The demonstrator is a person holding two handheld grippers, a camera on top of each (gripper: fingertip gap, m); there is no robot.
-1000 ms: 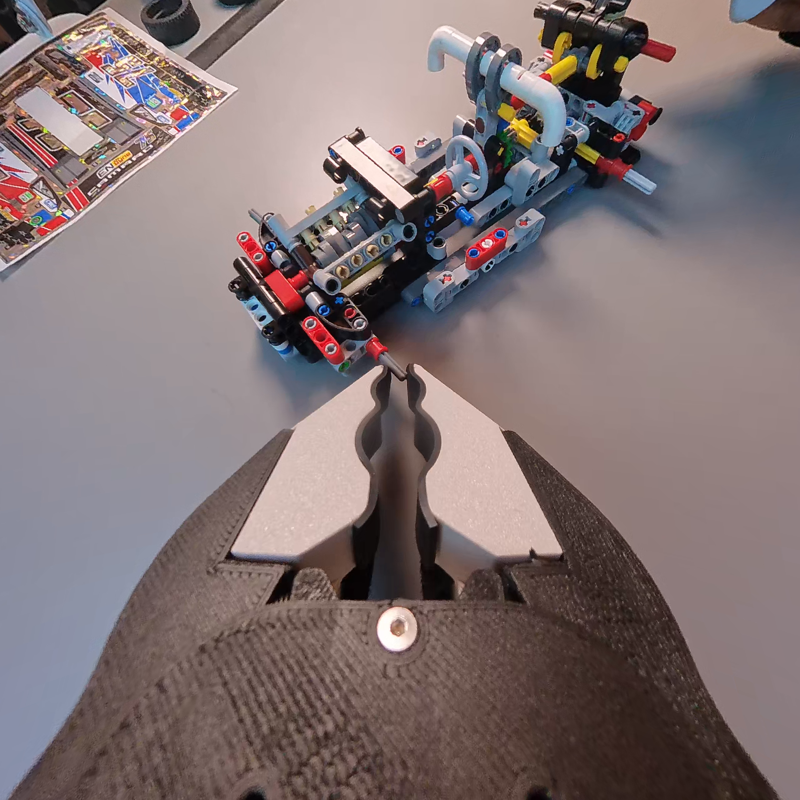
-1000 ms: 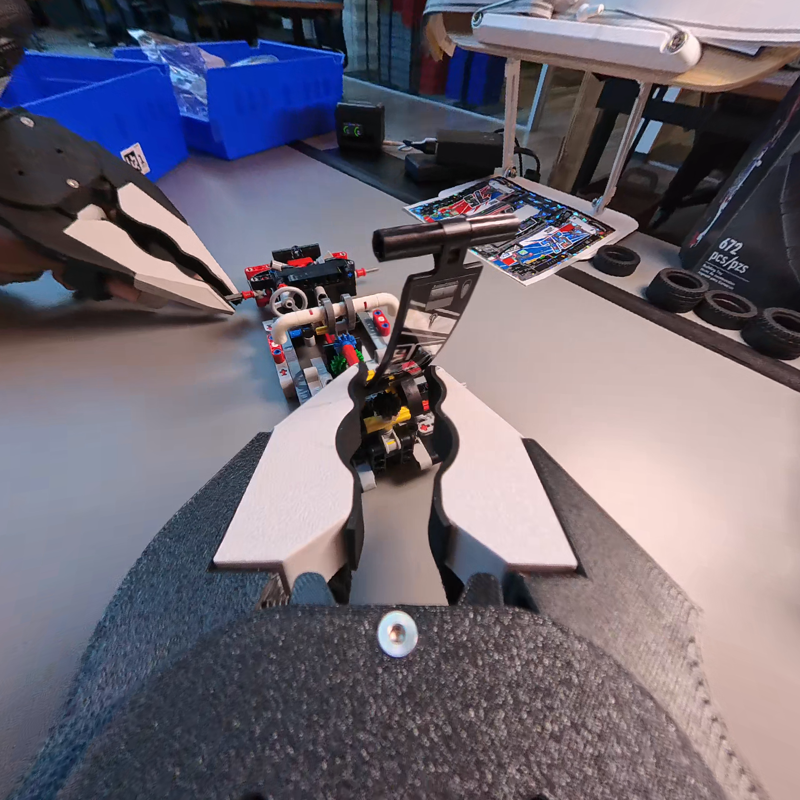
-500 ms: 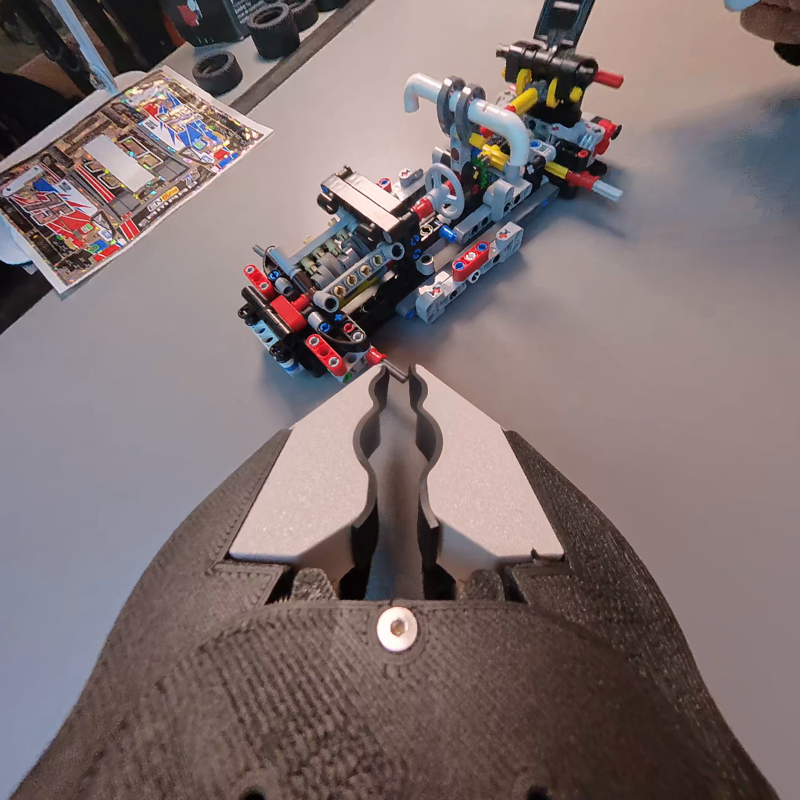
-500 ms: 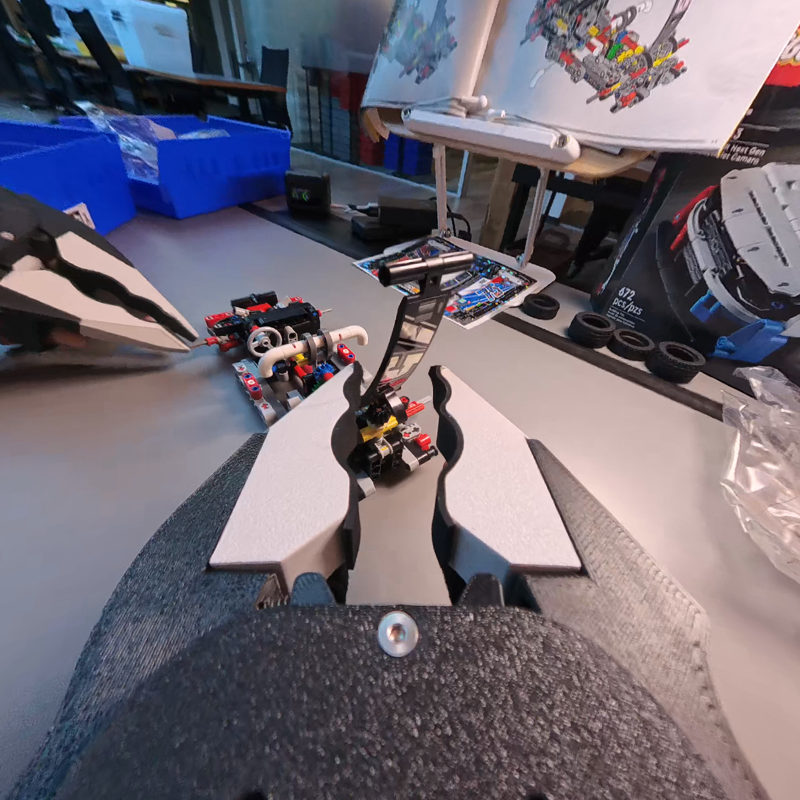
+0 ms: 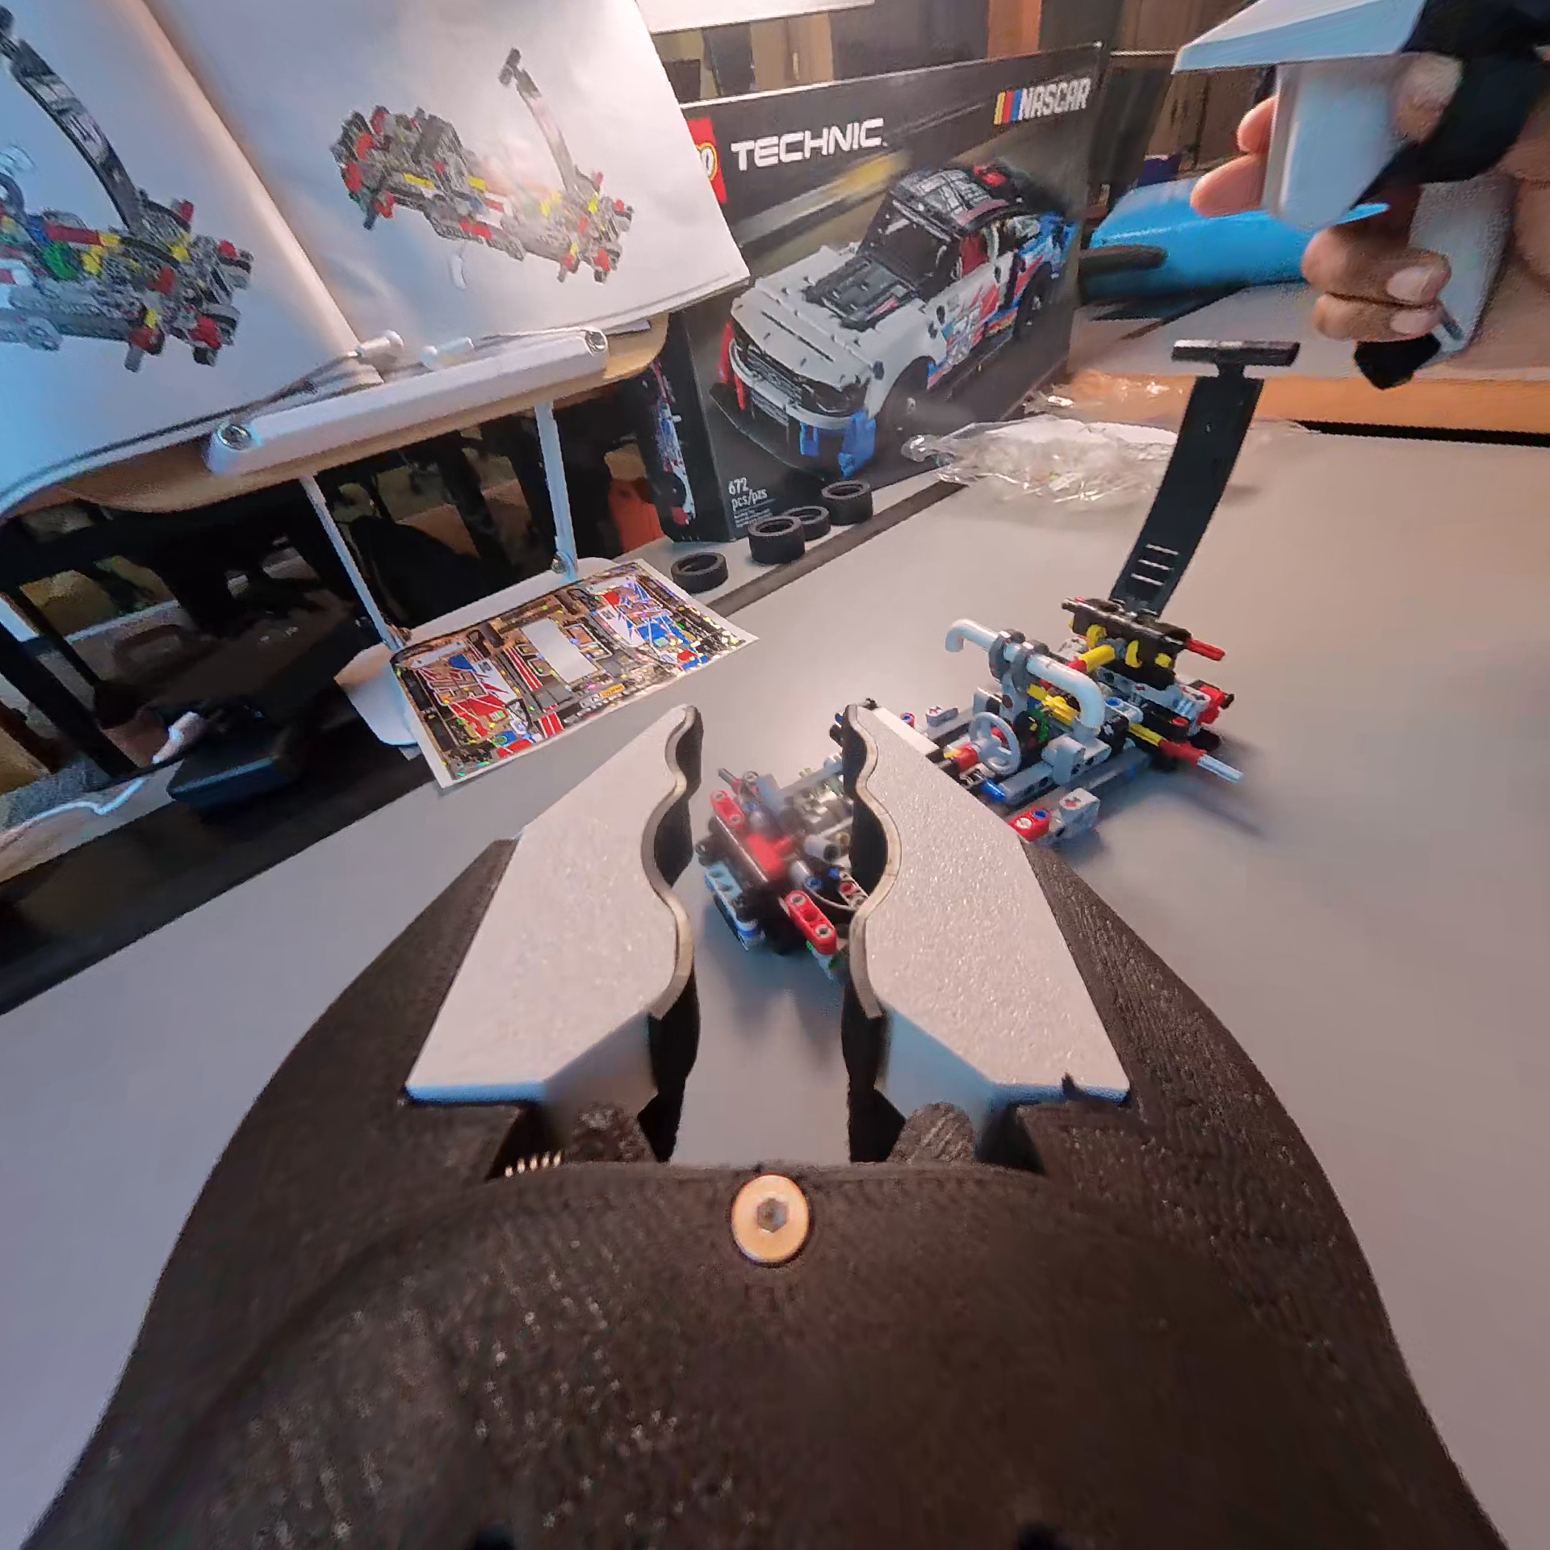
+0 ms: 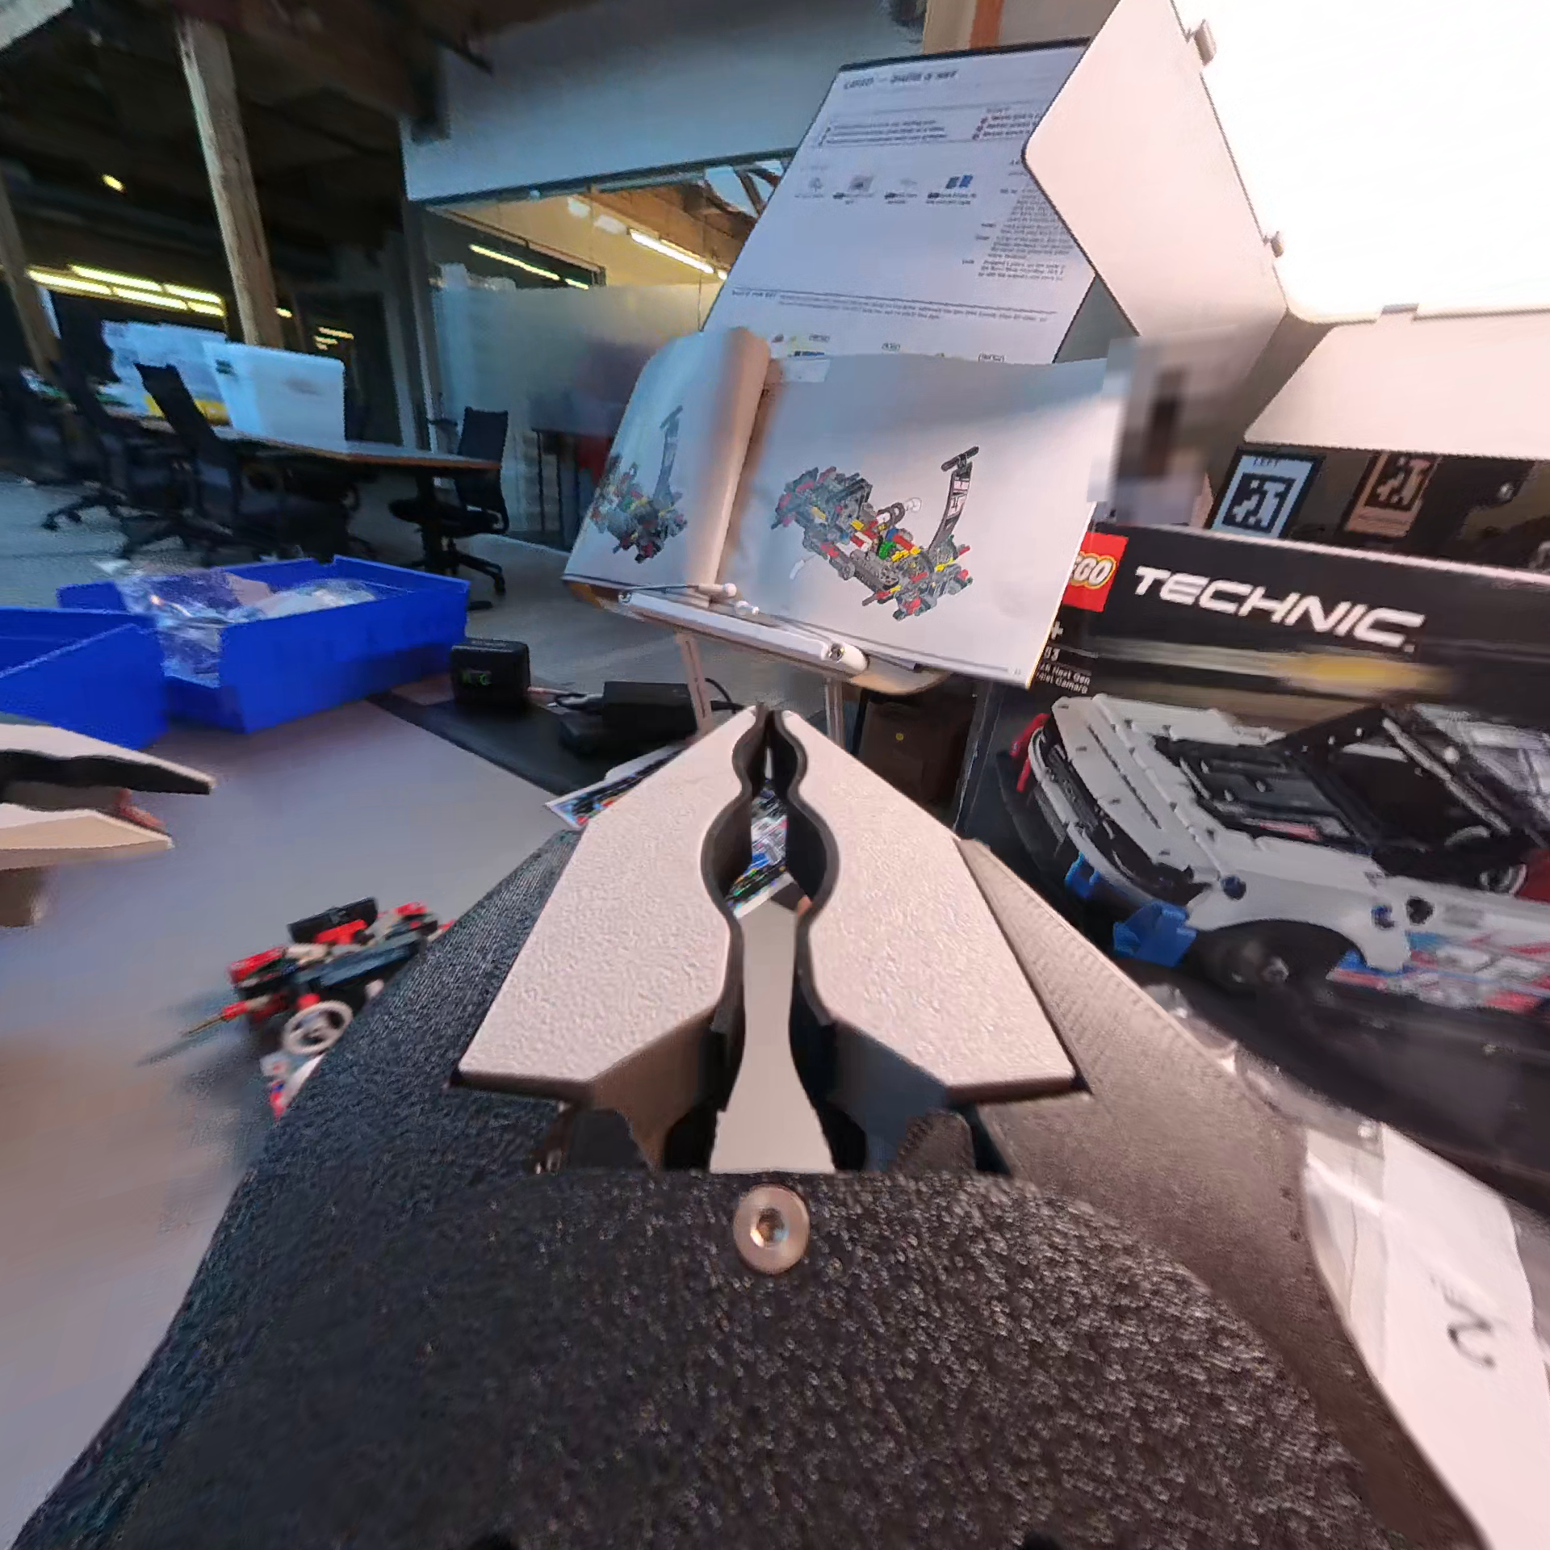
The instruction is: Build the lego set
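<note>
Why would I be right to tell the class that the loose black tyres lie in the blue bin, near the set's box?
Not quite. The left wrist view shows the loose black tyres lying on the grey table, near the set's box, not in a blue bin.

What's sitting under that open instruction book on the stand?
Under the instruction book on its white stand, a shiny sticker sheet lies on the grey table. The sheet's far edge is hidden behind the stand's base.

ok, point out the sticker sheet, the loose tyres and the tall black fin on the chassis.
sticker sheet (image 5: 570, 671), left wrist view, sheet centre.
loose tyres (image 5: 776, 539), left wrist view, middle tyre's tread.
tall black fin (image 5: 1199, 470), left wrist view, mid-blade.
</note>
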